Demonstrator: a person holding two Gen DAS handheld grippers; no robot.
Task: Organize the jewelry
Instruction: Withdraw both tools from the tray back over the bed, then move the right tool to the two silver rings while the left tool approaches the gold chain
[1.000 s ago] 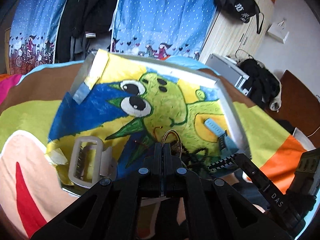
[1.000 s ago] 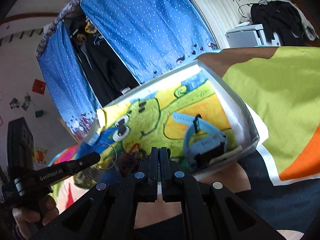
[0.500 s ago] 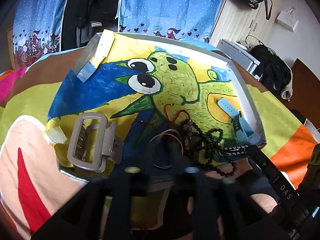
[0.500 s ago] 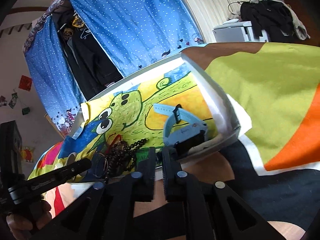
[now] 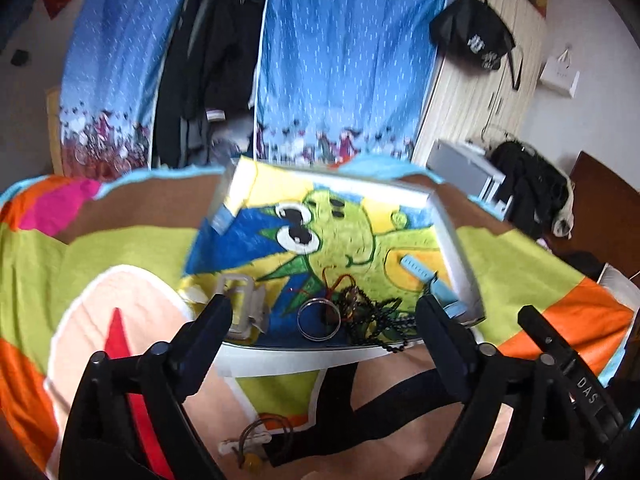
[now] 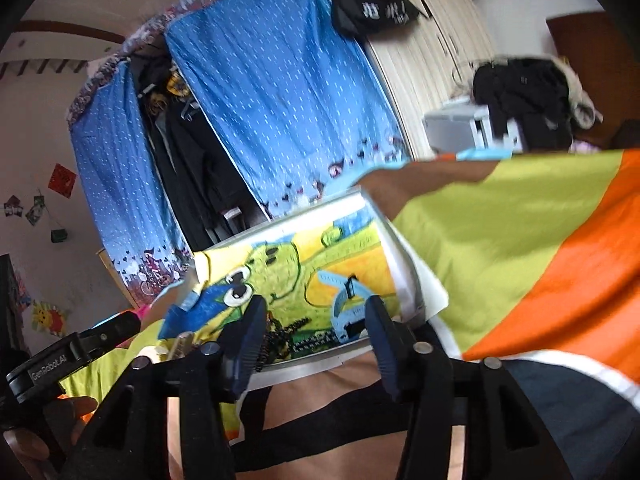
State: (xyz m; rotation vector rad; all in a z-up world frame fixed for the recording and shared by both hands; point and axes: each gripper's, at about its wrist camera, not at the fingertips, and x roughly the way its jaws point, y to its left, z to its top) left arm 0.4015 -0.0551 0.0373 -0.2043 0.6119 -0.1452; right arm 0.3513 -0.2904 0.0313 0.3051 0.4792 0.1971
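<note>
Jewelry piled at the near edge of a shallow tray (image 5: 448, 216) with a cartoon-monster lining: metal bangle (image 5: 319, 319), black bead strings (image 5: 374, 320), blue watch (image 5: 430, 276), beige hair claw (image 5: 244, 304). Sitting on a bright patchwork bedspread (image 5: 520, 268). Left gripper (image 5: 324, 312) and right gripper (image 6: 316, 316) both spread wide, empty. Blue dotted curtains (image 5: 340, 60) and wooden wardrobe (image 5: 480, 100) behind.

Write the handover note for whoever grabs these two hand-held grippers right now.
Left hand-held gripper: open, empty, short of the tray's near edge.
Right hand-held gripper: open, empty, also short of the tray.
In the tray: hair clip near left, metal ring and tangled black beads at the near middle, blue watch by the right wall.
Done: those four are in the tray.
Left: small items lie on the blanket near you; the beads need untangling.
</note>
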